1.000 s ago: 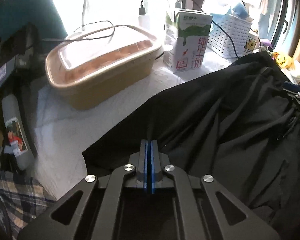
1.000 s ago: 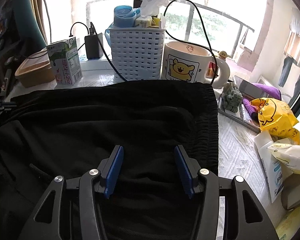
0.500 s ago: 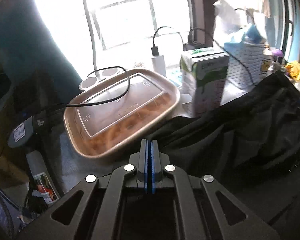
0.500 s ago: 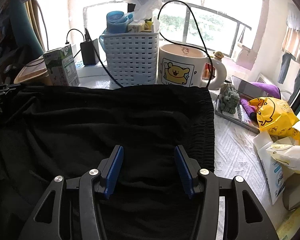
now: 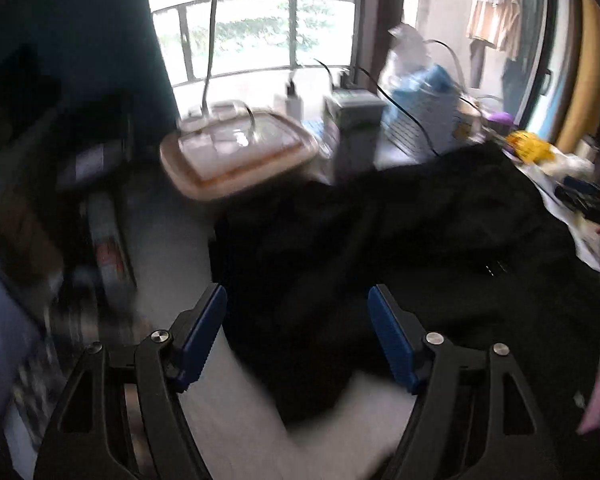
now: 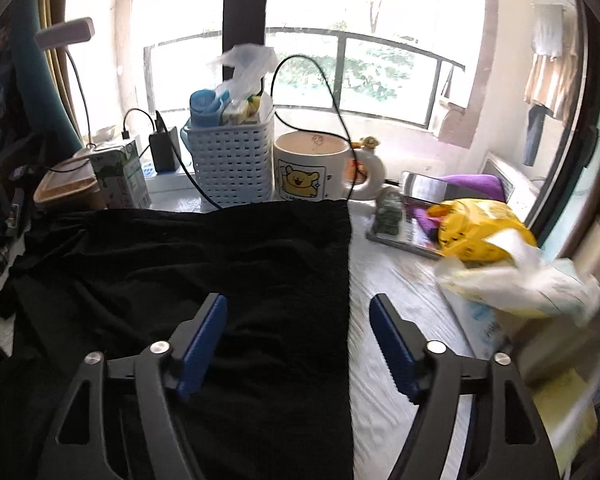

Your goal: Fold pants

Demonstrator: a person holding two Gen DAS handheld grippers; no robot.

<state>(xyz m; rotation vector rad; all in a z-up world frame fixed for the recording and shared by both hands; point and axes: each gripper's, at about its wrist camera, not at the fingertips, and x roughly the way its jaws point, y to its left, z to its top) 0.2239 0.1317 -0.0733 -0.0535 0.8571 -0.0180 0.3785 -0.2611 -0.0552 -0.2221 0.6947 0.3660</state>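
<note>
The black pants point(image 5: 400, 240) lie folded over on the white table cover point(image 5: 168, 256). In the left wrist view my left gripper point(image 5: 296, 336) is open and empty above the pants' left folded edge. In the right wrist view the pants point(image 6: 204, 264) spread flat, with the waistband edge point(image 6: 346, 264) running down the middle. My right gripper point(image 6: 298, 344) is open and empty, straddling that waistband edge above the cloth.
A lidded food tray point(image 5: 236, 148), a milk carton point(image 6: 122, 176), a white basket point(image 6: 232, 164) and a bear mug point(image 6: 312, 172) stand along the window side. A yellow bag point(image 6: 476, 232) and papers lie at the right. Cables point(image 6: 308, 80) hang over the basket.
My left gripper has opened and let go of the pants after carrying the cloth over, then pulled back and up. My right gripper has shifted right to the waistband edge, still open.
</note>
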